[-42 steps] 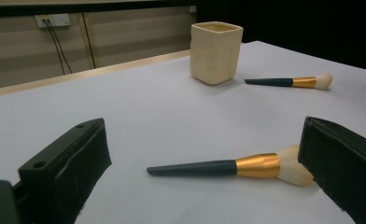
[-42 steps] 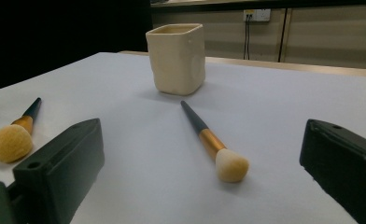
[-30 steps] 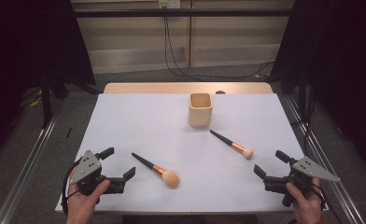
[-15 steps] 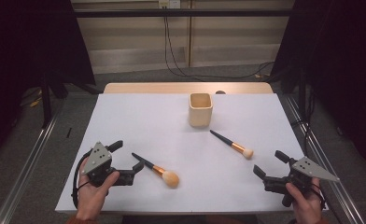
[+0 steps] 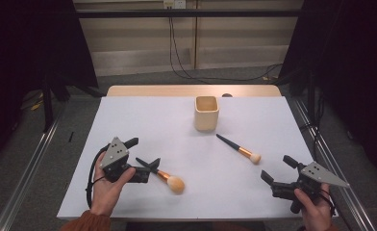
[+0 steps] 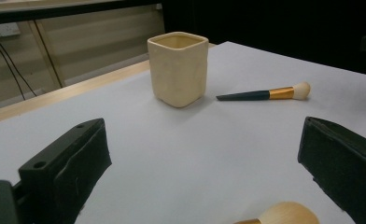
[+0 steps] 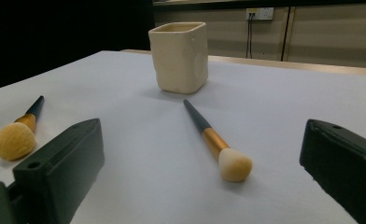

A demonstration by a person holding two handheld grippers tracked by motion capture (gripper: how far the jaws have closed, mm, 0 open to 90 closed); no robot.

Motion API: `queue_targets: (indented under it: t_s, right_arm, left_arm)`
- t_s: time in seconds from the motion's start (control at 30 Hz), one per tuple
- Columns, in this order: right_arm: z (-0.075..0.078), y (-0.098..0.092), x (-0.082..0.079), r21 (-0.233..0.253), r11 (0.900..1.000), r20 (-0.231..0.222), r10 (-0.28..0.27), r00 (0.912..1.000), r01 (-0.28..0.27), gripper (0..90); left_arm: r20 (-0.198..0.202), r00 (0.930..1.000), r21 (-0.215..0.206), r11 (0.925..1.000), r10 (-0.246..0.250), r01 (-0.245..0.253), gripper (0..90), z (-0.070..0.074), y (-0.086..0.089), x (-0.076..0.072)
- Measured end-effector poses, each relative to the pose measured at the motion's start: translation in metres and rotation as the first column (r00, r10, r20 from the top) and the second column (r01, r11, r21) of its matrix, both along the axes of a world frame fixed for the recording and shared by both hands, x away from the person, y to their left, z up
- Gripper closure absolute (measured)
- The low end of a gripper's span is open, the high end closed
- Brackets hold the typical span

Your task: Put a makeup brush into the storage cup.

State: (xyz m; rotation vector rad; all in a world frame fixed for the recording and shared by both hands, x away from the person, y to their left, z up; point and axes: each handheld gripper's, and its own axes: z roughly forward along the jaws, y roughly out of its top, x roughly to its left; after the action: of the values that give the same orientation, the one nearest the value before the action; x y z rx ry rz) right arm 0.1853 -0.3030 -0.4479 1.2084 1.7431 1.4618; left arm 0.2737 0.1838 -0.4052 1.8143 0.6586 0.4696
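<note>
**Both brushes still out of the cup**

Nothing stowed yet — cream cup (image 5: 207,113) stands empty-looking. Large brush (image 5: 161,174) lies near-left of the cup, small brush (image 5: 239,149) just near-right of it. Left gripper (image 5: 143,153) straddles the large brush's handle, jaws wide apart, not closed — right gripper (image 5: 276,169) spread, holding nothing.

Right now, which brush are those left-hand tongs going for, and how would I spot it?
Start at the cream square cup near the far edge of the white table. Come toward the person's left hand, where the open left tongs straddle a dark handle. That brush has the bigger, rounder tuft; the other brush lies right of it and is slimmer.
</note>
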Motion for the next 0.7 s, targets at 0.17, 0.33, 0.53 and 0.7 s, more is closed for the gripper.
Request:
queue_targets:
  t_s: [0.17,0.33,0.53,0.7]
  right_arm:
    - [0.0,0.0,0.0,-0.005,1.0,-0.001,0.001,1.0,-0.001,0.0]
    - [0.0,0.0,0.0,-0.006,1.0,-0.002,0.003,1.0,-0.003,0.0]
    - [0.0,0.0,0.0,-0.007,1.0,-0.002,0.002,1.0,-0.002,0.0]
    - [-0.001,0.001,0.001,-0.016,1.0,-0.001,0.005,1.0,-0.005,0.0]
  left_arm:
    - [-0.013,0.9999,0.01,0.9999,0.007,-0.007,1.9,-0.005,-0.006,0.01]
    - [-0.036,0.9992,-0.001,0.9999,0.015,-0.015,2.0,-0.007,-0.013,0.015]
    - [-0.052,0.9986,0.028,0.9995,-0.015,0.017,2.0,-0.009,-0.019,0.016]
    - [-0.078,0.9946,0.084,0.9937,-0.068,0.075,2.1,-0.009,-0.029,0.02]
